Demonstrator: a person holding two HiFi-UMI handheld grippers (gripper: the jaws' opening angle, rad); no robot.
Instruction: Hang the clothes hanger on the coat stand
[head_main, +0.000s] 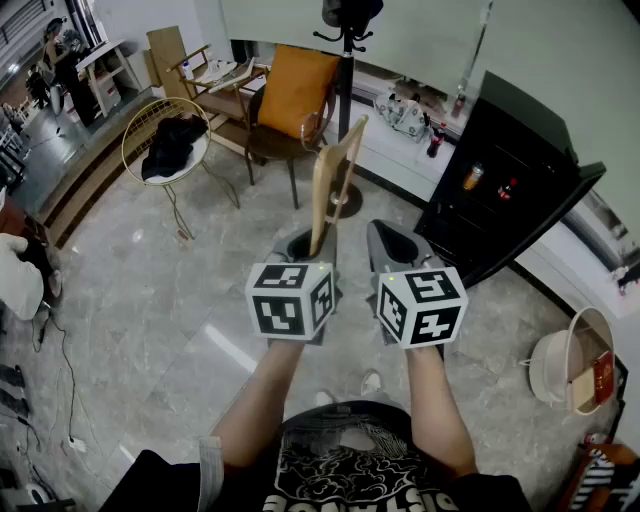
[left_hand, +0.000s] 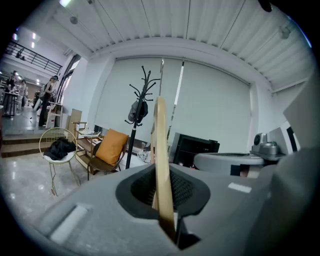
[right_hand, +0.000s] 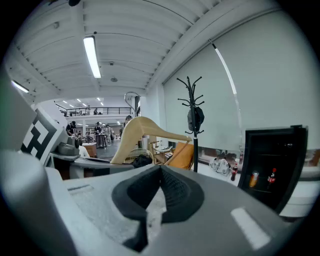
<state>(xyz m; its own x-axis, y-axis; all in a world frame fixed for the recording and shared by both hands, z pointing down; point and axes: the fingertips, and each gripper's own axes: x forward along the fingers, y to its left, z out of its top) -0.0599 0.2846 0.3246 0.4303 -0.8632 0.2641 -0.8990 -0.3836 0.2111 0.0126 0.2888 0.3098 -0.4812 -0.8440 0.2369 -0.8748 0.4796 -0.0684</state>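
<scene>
A pale wooden clothes hanger stands upright, pinched edge-on in my left gripper. In the left gripper view the hanger rises straight out of the shut jaws of the left gripper. The black coat stand stands ahead of it with a dark bag hung near its top, and shows as the coat stand and coat stand in the gripper views. My right gripper is held beside the left one, shut and empty. The right gripper sees the hanger side-on to its left.
A chair with an orange cushion stands just left of the stand's base. A round wire chair with black cloth is further left. A black cabinet with bottles stands to the right, a white basket at the lower right, cables on the floor at left.
</scene>
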